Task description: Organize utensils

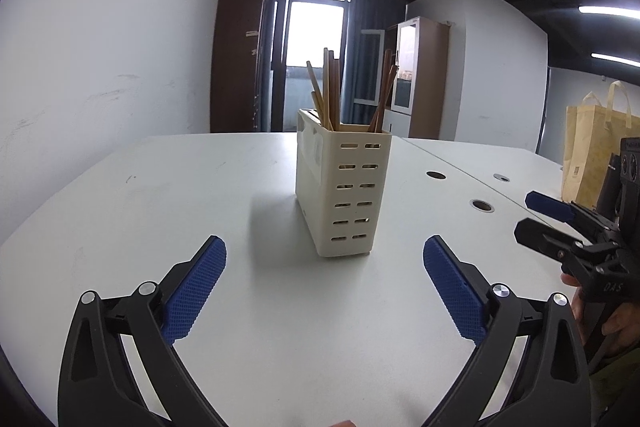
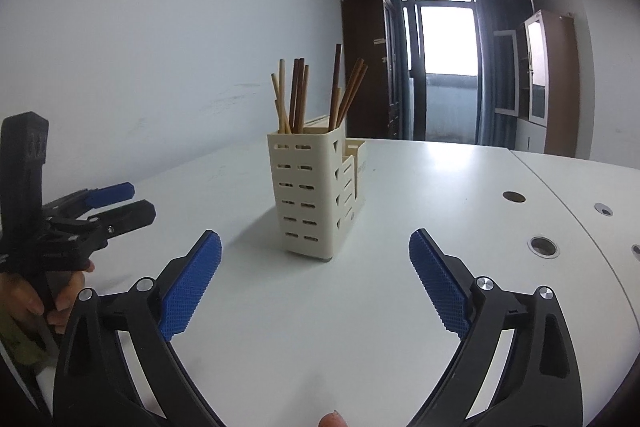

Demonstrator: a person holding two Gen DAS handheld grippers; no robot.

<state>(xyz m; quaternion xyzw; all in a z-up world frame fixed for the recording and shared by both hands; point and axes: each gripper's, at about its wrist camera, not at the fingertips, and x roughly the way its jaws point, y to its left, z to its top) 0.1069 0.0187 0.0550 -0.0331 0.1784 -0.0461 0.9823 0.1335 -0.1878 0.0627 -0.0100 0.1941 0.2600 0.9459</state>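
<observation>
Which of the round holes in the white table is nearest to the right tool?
The large hole with the metal rim, just beyond the right tool. The dark hole and the small capped one lie farther back on the table.

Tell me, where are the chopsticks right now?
The chopsticks stand upright in the cream slotted holder on the white table, centred in both wrist views, ahead of both open grippers.
</observation>
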